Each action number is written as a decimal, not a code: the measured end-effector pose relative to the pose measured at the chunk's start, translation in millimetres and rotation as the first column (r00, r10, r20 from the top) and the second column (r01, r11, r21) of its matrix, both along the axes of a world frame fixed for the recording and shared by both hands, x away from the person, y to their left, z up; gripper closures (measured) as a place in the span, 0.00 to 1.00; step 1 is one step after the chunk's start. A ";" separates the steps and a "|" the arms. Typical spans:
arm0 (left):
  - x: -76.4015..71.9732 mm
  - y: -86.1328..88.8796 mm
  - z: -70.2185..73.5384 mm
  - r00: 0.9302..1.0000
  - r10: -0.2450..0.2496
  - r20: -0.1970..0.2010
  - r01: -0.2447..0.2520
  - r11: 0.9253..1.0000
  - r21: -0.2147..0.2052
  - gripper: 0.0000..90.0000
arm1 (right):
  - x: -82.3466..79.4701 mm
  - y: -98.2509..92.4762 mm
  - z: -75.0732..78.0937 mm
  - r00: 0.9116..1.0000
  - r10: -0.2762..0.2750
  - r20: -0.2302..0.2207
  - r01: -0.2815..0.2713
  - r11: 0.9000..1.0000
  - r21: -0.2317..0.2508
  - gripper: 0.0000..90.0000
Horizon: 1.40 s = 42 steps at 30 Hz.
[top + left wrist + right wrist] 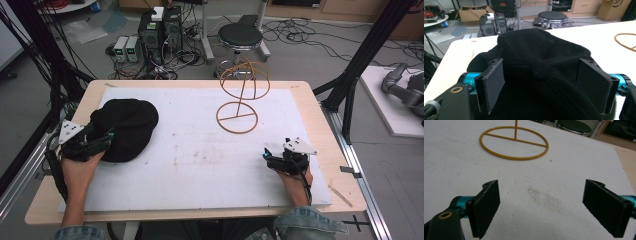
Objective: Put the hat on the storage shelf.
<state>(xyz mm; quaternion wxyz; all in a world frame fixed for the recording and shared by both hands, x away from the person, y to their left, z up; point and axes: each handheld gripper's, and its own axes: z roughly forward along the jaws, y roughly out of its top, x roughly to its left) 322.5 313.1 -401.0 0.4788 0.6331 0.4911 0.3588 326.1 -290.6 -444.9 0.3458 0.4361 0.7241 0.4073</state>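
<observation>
On the left half of the white table cover [200, 165] lies a black cap [125, 127], crown up, limp, with its top button [539, 69] facing the left gripper's camera. Cap interior not visible; cannot tell whether anything sits under it.

Left gripper [107, 137]: jaws spread wide, one to each side of the cap's near edge. In the left gripper view the fabric fills the gap between the two pads [494, 85] and bulges up between them; the pads stand clear of the crown, not pressed in. Whether they touch the lower fabric cannot be told. The person's left hand [80, 167] grips the tool from behind, forearm coming in from the bottom edge.

Right gripper [266, 156]: also spread wide, holding nothing, low over bare cover at the right side, well apart from the cap. Between its jaws, a faint grey smudge [544, 197] on the white surface. Right hand [295, 175] behind it, denim cuff [310, 222] at the table's near edge.

Beyond the right gripper stands a yellow wire hat stand [243, 92]: flat ring base [514, 143] with a crossbar, upright stem, and a rounded cage of hoops on top. Nothing hangs on it. It sits toward the far side, right of centre, well apart from the cap.

Off the table, far side: a black round stool [240, 37], computer towers [160, 30] and loose cables on the floor.
</observation>
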 end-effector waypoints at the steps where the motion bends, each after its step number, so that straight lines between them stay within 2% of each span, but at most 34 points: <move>1: 3.4 -0.2 -2.1 1.000 -0.001 -0.004 0.001 1.000 -0.001 0.26 | 0.1 -0.3 0.0 1.000 -0.001 0.004 0.001 1.000 -0.003 0.16; 4: 6.3 -0.8 -3.8 1.000 -0.003 0.000 0.003 1.000 -0.005 0.26 | -0.3 -0.1 0.0 1.000 -0.004 0.000 0.004 1.000 -0.001 0.16; 6: 8.1 -1.4 -4.7 1.000 0.007 0.003 -0.007 1.000 0.008 0.25 | -0.4 0.3 -0.2 1.000 0.000 -0.004 0.000 1.000 -0.002 0.16; 23: 25.4 -3.0 -19.6 0.998 0.022 -0.055 -0.021 1.000 0.023 0.26 | -0.4 0.9 -1.0 1.000 -0.005 -0.009 0.005 1.000 -0.006 0.16; 27: 27.1 -3.4 -21.5 0.997 0.017 -0.077 -0.015 1.000 0.025 0.34 | -1.0 0.6 -1.2 1.000 -0.006 -0.010 0.006 1.000 -0.005 0.16; 29: 27.7 -3.4 -22.2 0.996 0.014 -0.085 -0.012 1.000 0.019 0.44 | -1.1 0.1 -1.3 1.000 -0.008 -0.009 0.008 1.000 -0.007 0.16; 30: 27.9 -3.4 -22.5 0.996 0.013 -0.090 -0.011 1.000 0.016 0.44 | -1.2 -0.1 -1.3 1.000 -0.008 -0.008 0.008 1.000 -0.005 0.16; 32: 28.8 -4.1 -23.4 0.995 0.013 -0.098 -0.012 1.000 0.018 0.51 | -1.2 -0.7 -1.4 1.000 -0.008 -0.007 0.008 1.000 -0.007 0.16; 40: 28.0 -4.6 -23.5 0.995 0.009 -0.101 -0.006 1.000 0.028 0.66 | -1.3 -0.9 -1.4 1.000 -0.007 -0.012 0.007 1.000 -0.002 0.16; 42: 27.4 -6.1 -23.4 0.995 0.006 -0.101 -0.001 0.999 0.046 0.69 | -1.1 -1.4 -1.2 1.000 -0.006 -0.006 0.006 1.000 -0.007 0.16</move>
